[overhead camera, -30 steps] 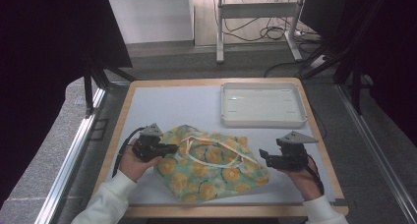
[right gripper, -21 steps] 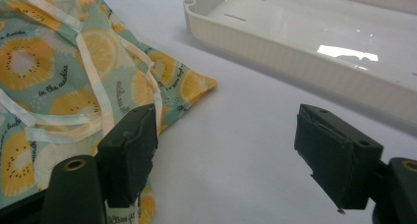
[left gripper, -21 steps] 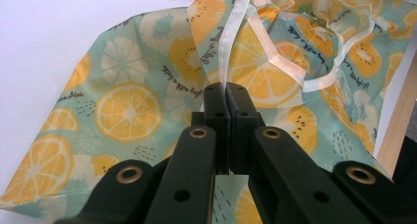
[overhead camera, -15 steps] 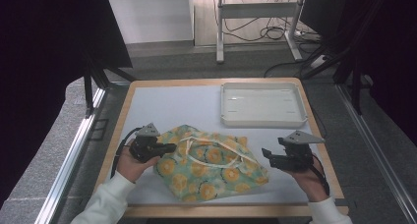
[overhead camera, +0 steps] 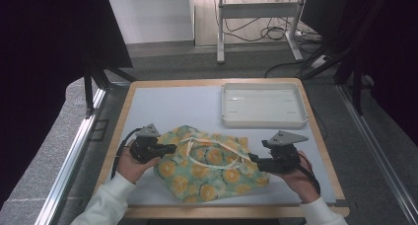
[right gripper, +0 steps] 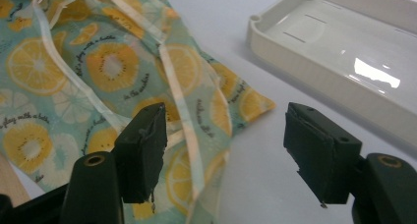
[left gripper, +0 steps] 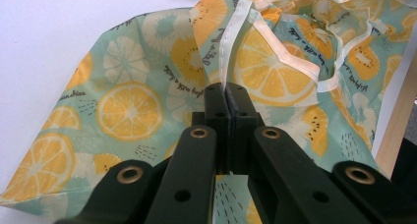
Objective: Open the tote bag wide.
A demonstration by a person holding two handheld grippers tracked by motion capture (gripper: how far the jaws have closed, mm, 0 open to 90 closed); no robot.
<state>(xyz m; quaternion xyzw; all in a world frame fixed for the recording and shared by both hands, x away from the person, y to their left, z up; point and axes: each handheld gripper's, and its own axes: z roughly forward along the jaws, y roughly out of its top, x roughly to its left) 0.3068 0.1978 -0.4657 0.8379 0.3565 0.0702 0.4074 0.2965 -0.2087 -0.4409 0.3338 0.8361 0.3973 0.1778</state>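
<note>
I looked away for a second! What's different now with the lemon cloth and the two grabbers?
The right gripper moved in toward the fruit-print cloth; its jaws have just been closing but are open, with the cloth's right edge at them, not pinched. The left gripper stayed put, shut on the cloth's white-trimmed edge. The cloth and the white tray stayed where they were.
</note>
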